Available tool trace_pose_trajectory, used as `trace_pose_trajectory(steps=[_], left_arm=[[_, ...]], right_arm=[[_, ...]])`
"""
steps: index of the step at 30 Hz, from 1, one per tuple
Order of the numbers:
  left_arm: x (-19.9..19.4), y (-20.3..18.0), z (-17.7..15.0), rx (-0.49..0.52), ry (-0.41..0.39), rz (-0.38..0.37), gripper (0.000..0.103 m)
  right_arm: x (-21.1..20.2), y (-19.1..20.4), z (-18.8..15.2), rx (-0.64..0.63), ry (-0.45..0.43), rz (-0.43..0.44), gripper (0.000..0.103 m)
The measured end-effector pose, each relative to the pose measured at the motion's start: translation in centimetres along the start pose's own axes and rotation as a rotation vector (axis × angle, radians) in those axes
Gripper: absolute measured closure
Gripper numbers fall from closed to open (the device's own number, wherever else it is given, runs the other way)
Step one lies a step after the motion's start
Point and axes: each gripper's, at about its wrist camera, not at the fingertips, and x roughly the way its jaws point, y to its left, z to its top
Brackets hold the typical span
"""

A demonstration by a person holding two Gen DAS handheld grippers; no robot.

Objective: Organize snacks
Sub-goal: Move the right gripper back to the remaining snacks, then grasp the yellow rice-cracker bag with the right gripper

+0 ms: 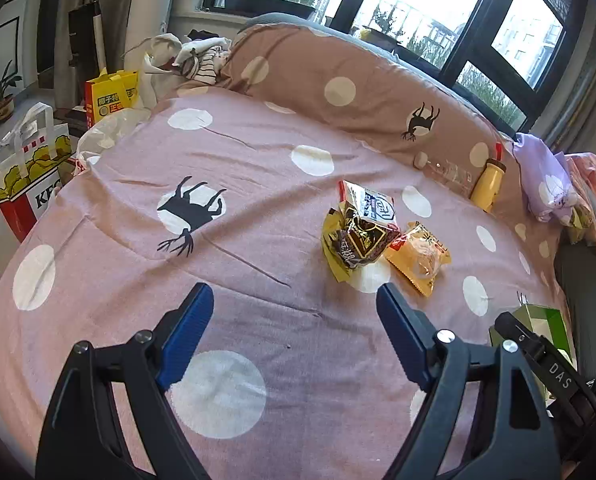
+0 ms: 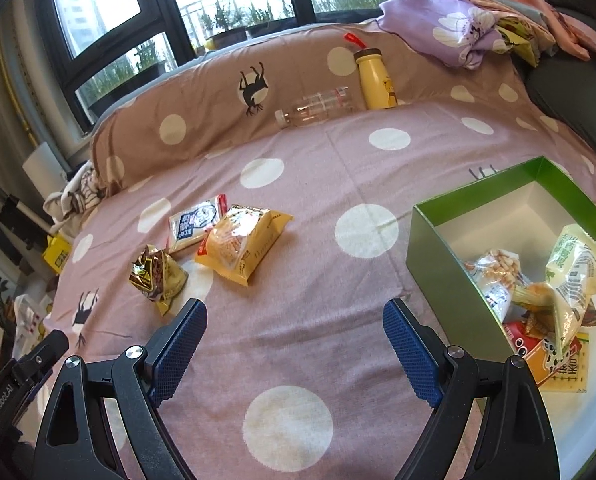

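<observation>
Three snack packs lie together on the pink dotted bedspread: a brown-gold foil pack (image 1: 353, 246) (image 2: 156, 276), a yellow-orange pack (image 1: 419, 258) (image 2: 240, 246) and a white pack (image 1: 367, 202) (image 2: 196, 222). A green box (image 2: 437, 256) at the right holds several snack bags (image 2: 569, 276); its corner shows in the left wrist view (image 1: 545, 322). My left gripper (image 1: 294, 304) is open and empty, just short of the packs. My right gripper (image 2: 294, 320) is open and empty, between the packs and the box.
A clear plastic bottle (image 2: 317, 106) and a yellow bottle (image 2: 373, 80) lie against the brown pillow (image 1: 337, 80). Folded purple and pink cloth (image 2: 469, 28) sits at the far right. A KFC bag (image 1: 26, 184) and yellow bag (image 1: 112, 92) stand left of the bed.
</observation>
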Motion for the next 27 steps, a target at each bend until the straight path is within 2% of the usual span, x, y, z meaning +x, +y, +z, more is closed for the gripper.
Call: trace_pose_trajectory(steps=[2,4,7,12,15,19,21,22,24,27], left_arm=[[0.3,0.1,0.1,-0.003,0.008,-0.007,0.024],[0.6,0.4,0.1,-0.011,0.017,-0.011,0.032],[1.2,0.9,0.4,-0.03,0.041,-0.018,0.041],[2.3,1.4,0.7,-0.051,0.076,-0.011,0.041],[3.0,1.5,0.7,-0.063,0.095,-0.02,0.041],[3.7,0.9,0.8,-0.049,0.118,-0.06,0.04],[4.0,0.5,0.8,-0.029,0.135,-0.075,0.039],[4.2,0.3,0.7,-0.024,0.143,-0.088,0.039],[4.6,-0.3,0.6,-0.01,0.166,-0.126,0.037],[5.0,-1.7,0.2,0.031,0.193,-0.18,0.03]], right_arm=[[0.3,0.1,0.1,0.001,0.014,0.017,0.013],[0.7,0.2,0.6,0.001,0.03,0.042,0.013],[2.3,0.5,2.7,0.003,0.07,0.068,0.013],[8.3,2.2,5.9,0.028,0.238,0.085,0.013],[11.6,3.8,7.2,0.064,0.282,0.105,0.013],[15.7,4.7,7.2,0.126,0.352,0.101,0.013],[16.2,4.4,6.7,0.139,0.335,0.062,0.031],[15.8,4.3,6.5,0.131,0.307,0.063,0.032],[15.2,4.4,6.2,0.096,0.306,0.069,0.045],[13.4,3.0,5.1,0.134,0.341,0.17,0.047]])
